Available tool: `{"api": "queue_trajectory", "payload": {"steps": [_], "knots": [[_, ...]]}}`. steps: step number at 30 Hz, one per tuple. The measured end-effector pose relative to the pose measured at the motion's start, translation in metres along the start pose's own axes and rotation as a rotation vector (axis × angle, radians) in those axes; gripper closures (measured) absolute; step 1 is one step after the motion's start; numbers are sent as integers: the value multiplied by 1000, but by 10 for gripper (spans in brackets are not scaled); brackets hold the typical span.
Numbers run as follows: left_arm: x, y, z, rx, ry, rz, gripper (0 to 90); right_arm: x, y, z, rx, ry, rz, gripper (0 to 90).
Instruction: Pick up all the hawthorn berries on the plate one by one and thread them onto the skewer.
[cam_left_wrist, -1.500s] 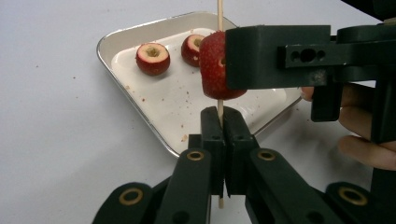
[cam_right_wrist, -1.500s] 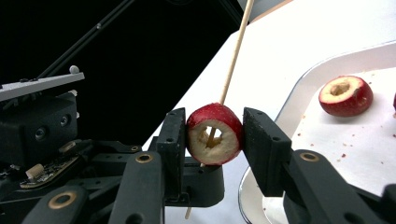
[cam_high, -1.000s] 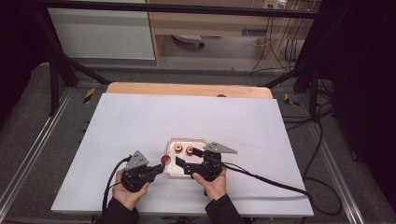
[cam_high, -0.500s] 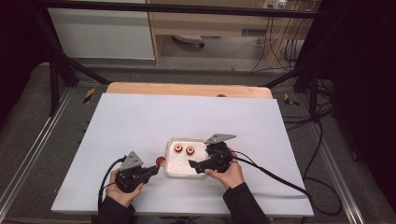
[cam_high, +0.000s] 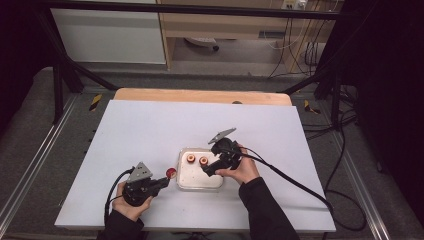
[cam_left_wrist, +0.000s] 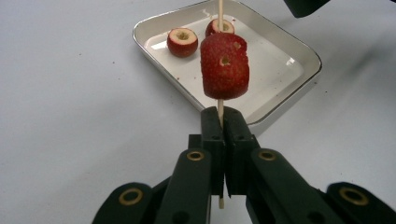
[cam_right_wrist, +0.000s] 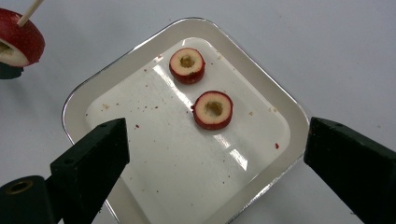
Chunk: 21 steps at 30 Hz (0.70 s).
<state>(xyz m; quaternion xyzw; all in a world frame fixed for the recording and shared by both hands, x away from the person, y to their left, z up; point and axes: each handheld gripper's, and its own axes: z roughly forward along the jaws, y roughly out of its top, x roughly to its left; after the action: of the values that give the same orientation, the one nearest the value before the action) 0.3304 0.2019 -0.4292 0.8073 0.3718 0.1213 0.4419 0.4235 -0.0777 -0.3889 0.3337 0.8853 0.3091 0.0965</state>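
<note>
With the left gripper (cam_left_wrist: 219, 122) clamped on the skewer (cam_left_wrist: 220, 108) beside the tray (cam_right_wrist: 280, 100), we lower the right gripper (cam_right_wrist: 215, 154), jaws apart, squarely over the nearer fruit ring (cam_right_wrist: 213, 110) before closing.

tray (cam_high: 200, 181) mid table (cam_high: 150, 125) | 2 fruit pcs (cam_right_wrist: 213, 109) in tray | skewer (cam_left_wrist: 220, 109) left of tray

The person's left hand (cam_high: 131, 200) sits low at the near edge, wrapped around the body of the left hand-held gripper (cam_high: 162, 182), whose jaws are pressed tight together and point toward the right. The right forearm reaches in on a slant from below, its hand (cam_high: 243, 169) gripping the right hand-held gripper (cam_high: 206, 171), which is tilted down and leftward. Its jaws have just been opening and stand wide apart with nothing pinched between them.
</note>
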Motion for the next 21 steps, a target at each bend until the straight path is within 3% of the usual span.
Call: {"api": "queue_trajectory", "payload": {"steps": [10, 21], "knots": [[0, 0, 0, 1, 1, 2, 883, -3, 21, 17, 85, 31, -38, 179], [0, 0, 1, 4, -1, 3, 883, -11, 24, 40, 165, 63, -25, 363]]}}
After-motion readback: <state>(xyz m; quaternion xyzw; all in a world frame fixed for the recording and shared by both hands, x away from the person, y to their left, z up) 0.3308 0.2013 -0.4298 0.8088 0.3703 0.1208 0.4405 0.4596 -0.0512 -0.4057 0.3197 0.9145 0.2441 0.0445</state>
